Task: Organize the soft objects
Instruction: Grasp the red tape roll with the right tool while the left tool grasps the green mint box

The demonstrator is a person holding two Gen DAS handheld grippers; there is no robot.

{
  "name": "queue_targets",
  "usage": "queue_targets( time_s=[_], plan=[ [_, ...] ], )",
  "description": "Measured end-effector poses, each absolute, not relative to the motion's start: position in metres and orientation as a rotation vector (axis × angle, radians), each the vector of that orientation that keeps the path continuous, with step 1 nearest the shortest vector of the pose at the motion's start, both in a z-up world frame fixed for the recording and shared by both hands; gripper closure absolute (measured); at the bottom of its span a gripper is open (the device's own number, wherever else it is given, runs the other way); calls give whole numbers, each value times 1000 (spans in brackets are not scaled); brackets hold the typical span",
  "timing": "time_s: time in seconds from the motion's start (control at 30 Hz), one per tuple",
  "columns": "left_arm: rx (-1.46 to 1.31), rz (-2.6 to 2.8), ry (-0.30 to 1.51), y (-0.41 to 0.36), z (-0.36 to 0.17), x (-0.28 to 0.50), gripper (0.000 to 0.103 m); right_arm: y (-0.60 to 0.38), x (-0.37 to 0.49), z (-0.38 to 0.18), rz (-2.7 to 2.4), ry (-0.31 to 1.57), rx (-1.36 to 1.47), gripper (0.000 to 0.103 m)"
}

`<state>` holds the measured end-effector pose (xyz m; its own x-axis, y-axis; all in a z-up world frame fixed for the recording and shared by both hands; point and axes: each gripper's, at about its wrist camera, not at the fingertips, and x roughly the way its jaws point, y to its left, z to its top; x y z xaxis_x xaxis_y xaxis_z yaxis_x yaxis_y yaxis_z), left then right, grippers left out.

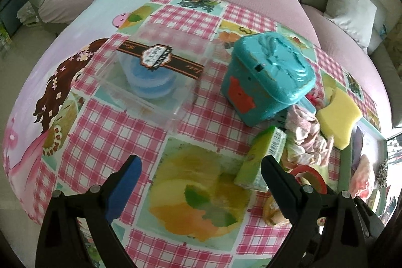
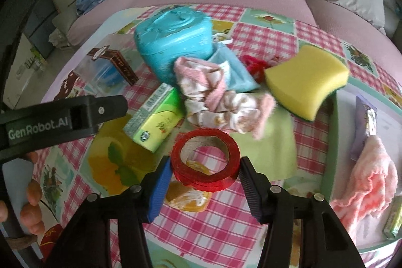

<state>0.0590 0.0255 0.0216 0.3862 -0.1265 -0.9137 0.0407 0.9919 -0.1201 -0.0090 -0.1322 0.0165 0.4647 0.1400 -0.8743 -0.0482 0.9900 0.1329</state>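
The right hand-held gripper (image 2: pixel 204 171) is clamped on a red roll of tape (image 2: pixel 205 161), its blue and black pads pressing the roll's opposite sides; the roll lies nearly flat, its open hole facing up and a little toward the sofa, and it is held just above the checked tabletop (image 2: pixel 221 225). Just beyond it sits a crumpled pink and white cloth (image 2: pixel 221 102), its long axis running left to right, one end touching a pale blue pouch (image 2: pixel 236 74) and the other resting on a green cloth (image 2: pixel 273 145). A yellow sponge (image 2: pixel 307 82) lies to the right of the pile, tilted, with its long side slanting from near left to far right, one edge over the rim of a green tray (image 2: pixel 333 122). A fluffy pink cloth (image 2: pixel 369 180) lies inside that tray. A green carton (image 2: pixel 155 117) lies on its side left of the pile, pointing toward a teal box (image 2: pixel 173 47). The left hand-held gripper (image 1: pixel 201 167) hangs wide apart over bare tabletop with nothing between its fingers, near a clear plastic box (image 1: pixel 150 82).
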Motion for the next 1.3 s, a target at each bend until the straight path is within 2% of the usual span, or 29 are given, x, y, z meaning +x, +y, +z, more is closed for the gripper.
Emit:
queue_targets(
  time_s=[0.43, 0.47, 0.53, 0.6, 0.7, 0.9, 1.03, 1.13, 1.3],
  plan=[
    [-39, -205, 1153, -4, 25, 54, 9, -172, -11, 14, 28, 1097, 151, 46],
    [-33, -211, 1152, -7, 24, 54, 11, -174, -12, 14, 26, 1097, 152, 46],
    [-21, -226, 1159, -12, 23, 53, 21, -179, -14, 15, 23, 1097, 155, 46],
    [-14, -239, 1170, -17, 20, 53, 24, -183, -14, 14, 20, 1098, 156, 46],
    [4, -255, 1179, -23, 17, 52, 37, -182, -13, 13, 16, 1101, 157, 46],
    [15, -257, 1198, -29, 8, 53, 43, -185, -11, 10, 13, 1105, 160, 46],
    [27, -262, 1228, -33, -2, 56, 55, -187, -10, 9, 12, 1107, 163, 46],
    [30, -268, 1233, -33, -4, 56, 56, -187, -11, 10, 11, 1106, 166, 46],
    [39, -266, 1231, -33, -5, 55, 69, -188, -11, 10, 12, 1105, 169, 46]
  ],
)
